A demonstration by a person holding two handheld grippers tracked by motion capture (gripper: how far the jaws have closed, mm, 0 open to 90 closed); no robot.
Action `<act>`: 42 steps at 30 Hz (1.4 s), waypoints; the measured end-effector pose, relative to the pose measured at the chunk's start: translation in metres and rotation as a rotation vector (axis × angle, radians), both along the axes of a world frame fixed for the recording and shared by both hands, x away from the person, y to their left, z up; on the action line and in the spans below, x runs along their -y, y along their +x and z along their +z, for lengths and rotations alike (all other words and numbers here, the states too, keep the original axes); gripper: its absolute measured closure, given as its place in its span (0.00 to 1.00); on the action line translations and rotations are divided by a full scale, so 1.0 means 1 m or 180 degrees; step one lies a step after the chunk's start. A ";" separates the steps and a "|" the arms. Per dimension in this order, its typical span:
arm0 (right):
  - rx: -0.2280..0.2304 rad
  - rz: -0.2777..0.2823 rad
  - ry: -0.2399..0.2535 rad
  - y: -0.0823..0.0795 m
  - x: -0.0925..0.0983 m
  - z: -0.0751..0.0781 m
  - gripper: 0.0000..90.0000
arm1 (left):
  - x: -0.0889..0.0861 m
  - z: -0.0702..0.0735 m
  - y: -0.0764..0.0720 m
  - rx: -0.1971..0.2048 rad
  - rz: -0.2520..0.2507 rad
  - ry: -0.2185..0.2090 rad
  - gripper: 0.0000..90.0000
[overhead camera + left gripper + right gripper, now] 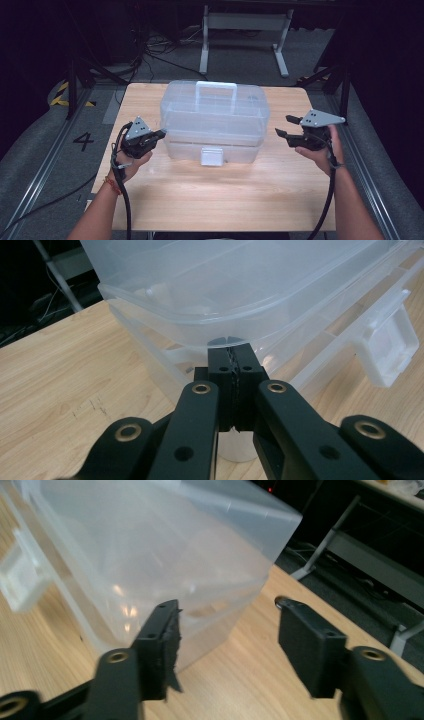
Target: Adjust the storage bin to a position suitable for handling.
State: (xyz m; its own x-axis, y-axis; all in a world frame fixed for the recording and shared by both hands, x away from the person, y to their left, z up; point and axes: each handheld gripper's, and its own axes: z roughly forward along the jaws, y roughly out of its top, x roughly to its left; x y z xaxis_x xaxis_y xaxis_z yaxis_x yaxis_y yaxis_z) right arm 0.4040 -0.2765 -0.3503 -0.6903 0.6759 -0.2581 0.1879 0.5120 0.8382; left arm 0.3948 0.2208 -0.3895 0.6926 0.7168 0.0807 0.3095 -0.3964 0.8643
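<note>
A clear plastic toolbox (215,120) with a white top handle (216,92) and a front latch (212,156) stands on the wooden table (210,195), lid down. My left gripper (161,134) is at the box's left front corner. In the left gripper view its jaws are pressed together with nothing between them, and the left gripper (232,352) has its tips right under the lid's rim of the toolbox (250,290). My right gripper (284,125) hovers just off the box's right end. The right gripper (227,612) is open and empty, with the toolbox (150,555) ahead of it.
The box takes up the table's back half, and bare wood lies in front of it. Behind the table stands a white metal frame (245,30) among floor cables. A "4" (83,141) is marked on the floor at the left, beside black-and-yellow tape (62,95).
</note>
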 end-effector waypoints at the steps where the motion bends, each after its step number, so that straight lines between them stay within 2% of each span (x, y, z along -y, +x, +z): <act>1: 0.0008 -0.0025 0.0007 -0.001 0.000 -0.005 0.42 | 0.000 0.000 0.000 0.0004 0.0003 0.0005 1.00; 2: -0.0051 0.0043 0.0049 -0.002 -0.001 -0.012 0.39 | 0.001 0.001 0.000 0.0000 0.0012 0.0018 1.00; 3: -0.0070 0.0053 0.0021 -0.002 -0.002 -0.015 0.39 | 0.001 0.002 0.000 0.0015 0.0008 0.0033 1.00; 6: -0.0079 0.0037 -0.0036 -0.003 -0.005 -0.021 0.35 | 0.000 0.003 0.000 0.0021 0.0012 0.0003 1.00; 9: -0.0073 0.0038 0.0022 -0.002 -0.008 -0.026 0.36 | 0.001 0.005 0.000 0.0045 0.0021 0.0002 1.00; 16: 0.0047 0.0019 0.0085 0.006 -0.022 -0.035 0.41 | 0.000 0.009 0.002 0.0033 0.0004 0.0019 1.00; 19: 0.0128 -0.0027 0.0179 0.007 -0.026 -0.034 0.46 | 0.000 0.010 0.003 0.0033 -0.0016 0.0055 1.00; 24: 0.0256 -0.0035 0.0263 0.007 -0.029 -0.034 0.54 | 0.001 0.015 0.004 0.0045 -0.0026 0.0038 0.98; 27: 0.0355 -0.0053 0.0300 0.006 -0.029 -0.031 0.55 | 0.002 0.016 0.003 0.0081 -0.0015 0.0074 0.96; 31: 0.0364 -0.0054 0.0378 0.008 -0.028 -0.031 0.55 | -0.005 0.017 0.000 0.0103 0.0051 0.0045 0.93; 34: 0.0385 -0.0055 0.0364 0.008 -0.030 -0.031 0.57 | -0.010 0.016 -0.001 0.0072 0.0119 -0.0004 0.89; 36: 0.0438 -0.0096 0.0359 0.008 -0.031 -0.030 0.56 | -0.011 0.014 -0.003 0.0062 0.0126 0.0043 0.84; 42: 0.0513 -0.0199 0.0450 0.011 -0.032 -0.022 0.57 | -0.012 0.009 -0.014 0.0026 0.0045 0.0107 0.73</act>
